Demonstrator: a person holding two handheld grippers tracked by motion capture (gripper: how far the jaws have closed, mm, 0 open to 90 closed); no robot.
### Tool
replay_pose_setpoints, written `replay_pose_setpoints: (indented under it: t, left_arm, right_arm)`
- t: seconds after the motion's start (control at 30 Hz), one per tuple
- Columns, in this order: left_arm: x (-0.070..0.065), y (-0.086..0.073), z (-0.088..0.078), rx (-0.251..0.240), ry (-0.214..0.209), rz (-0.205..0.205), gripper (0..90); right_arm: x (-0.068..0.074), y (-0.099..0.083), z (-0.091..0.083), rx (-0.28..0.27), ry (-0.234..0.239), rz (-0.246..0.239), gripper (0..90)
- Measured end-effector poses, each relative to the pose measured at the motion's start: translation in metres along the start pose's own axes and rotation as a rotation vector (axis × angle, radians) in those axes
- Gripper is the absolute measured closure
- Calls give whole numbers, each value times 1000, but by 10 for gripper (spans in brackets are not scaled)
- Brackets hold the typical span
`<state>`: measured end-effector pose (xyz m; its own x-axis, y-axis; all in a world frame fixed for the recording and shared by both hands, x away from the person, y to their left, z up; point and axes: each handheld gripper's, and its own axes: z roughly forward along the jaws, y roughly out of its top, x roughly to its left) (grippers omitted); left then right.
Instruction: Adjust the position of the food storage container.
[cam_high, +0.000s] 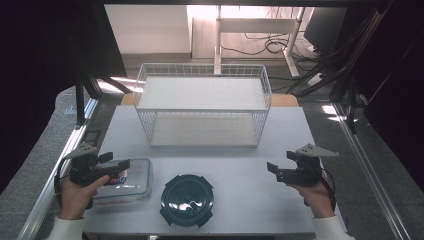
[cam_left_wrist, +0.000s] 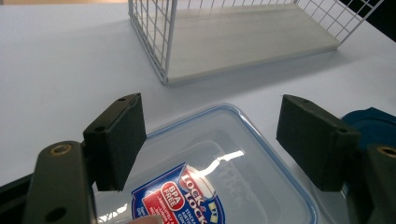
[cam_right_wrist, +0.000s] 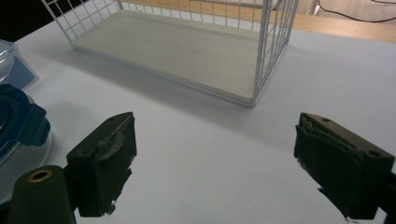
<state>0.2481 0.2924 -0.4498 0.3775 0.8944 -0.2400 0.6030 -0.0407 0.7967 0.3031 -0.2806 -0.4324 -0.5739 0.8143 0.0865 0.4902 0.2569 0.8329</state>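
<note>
— Two grippers up, both with jaws spread and nothing between them?

— Yes. The left gripper (cam_high: 116, 165) hovers over the clear rectangular container (cam_high: 131, 181) at the table's (cam_high: 250, 200) near-left edge, jaws straddling its labelled lid (cam_left_wrist: 201, 186) without touching.

— And the right gripper (cam_high: 274, 169)?

— Above bare table, well apart from the round blue-lidded container (cam_high: 187, 200) — the wire basket (cam_high: 202, 102) stands behind.

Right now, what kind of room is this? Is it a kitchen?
Probably not a kitchen: more likely a lab or office workroom. A white table holds a white wire shelf rack, framed by metal rails, with a desk and tangled black cables behind.
</note>
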Motion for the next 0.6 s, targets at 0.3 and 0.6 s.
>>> replay_pose_setpoints:
  t: [0.3,0.6]
  left_arm:
    - [-9,4,-2,-11,1,21,222]
    - [-8,0,-7,-10,-2,21,218]
  right_arm:
    - [-3,-2,-7,-1,-2,21,142]
    - [-2,1,-6,1,-6,25,153]
